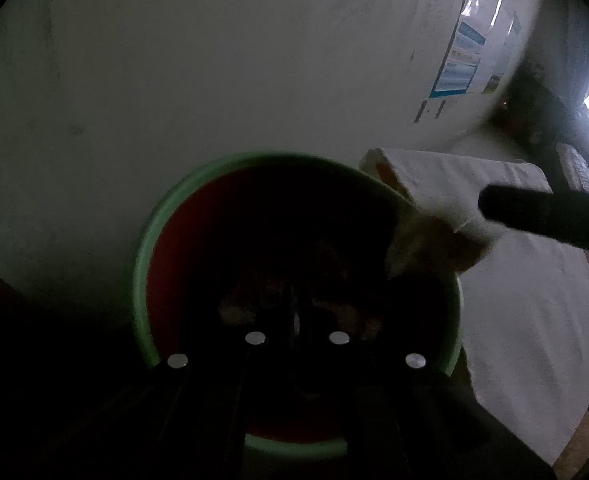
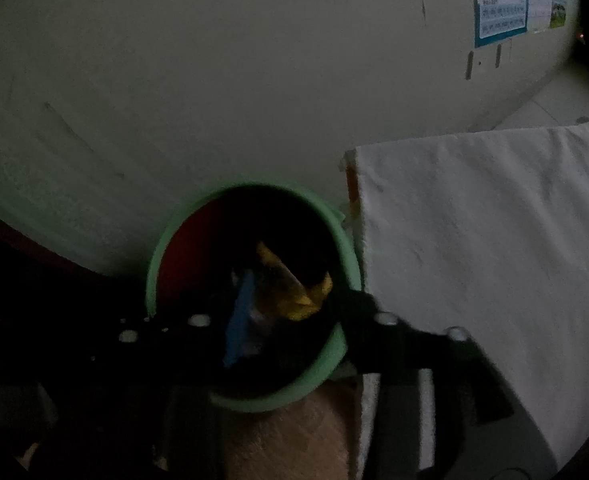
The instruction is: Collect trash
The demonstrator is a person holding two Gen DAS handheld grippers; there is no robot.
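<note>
Already, the collecting is looking well advanced, at least for this handful. Both claws are hovering over the mouth of a waste bin point(image 1: 142, 264) with a pale green rim and a red inner wall, which is standing against a white wall point(image 2: 214, 80) and just beside a surface draped in white cloth point(image 2: 474, 220).

The left gripper point(image 1: 296, 320) is pointing steeply down into the bin with its jaws pressed together, and nothing is showing between them; judging by that, it is carrying no trash.

The right gripper point(image 2: 290, 312) is holding its jaws spread apart over the bin's near rim. A crumpled yellow wrapper point(image 2: 306, 300) and a blue scrap point(image 2: 240, 316) are showing in the gap between the fingers, inside the bin's opening. The pads are not visibly pressing on either piece, though the light is too dim to say whether the pieces are lying on the heap or dropping onto it.

In the left wrist view, brownish scraps point(image 1: 334, 276) are lying deep in the bin, so the trash is sitting inside it.

No loose litter is showing on the cloth. Whether more is waiting elsewhere, these views are not telling; what is probably remaining is lifting both claws clear.
</note>
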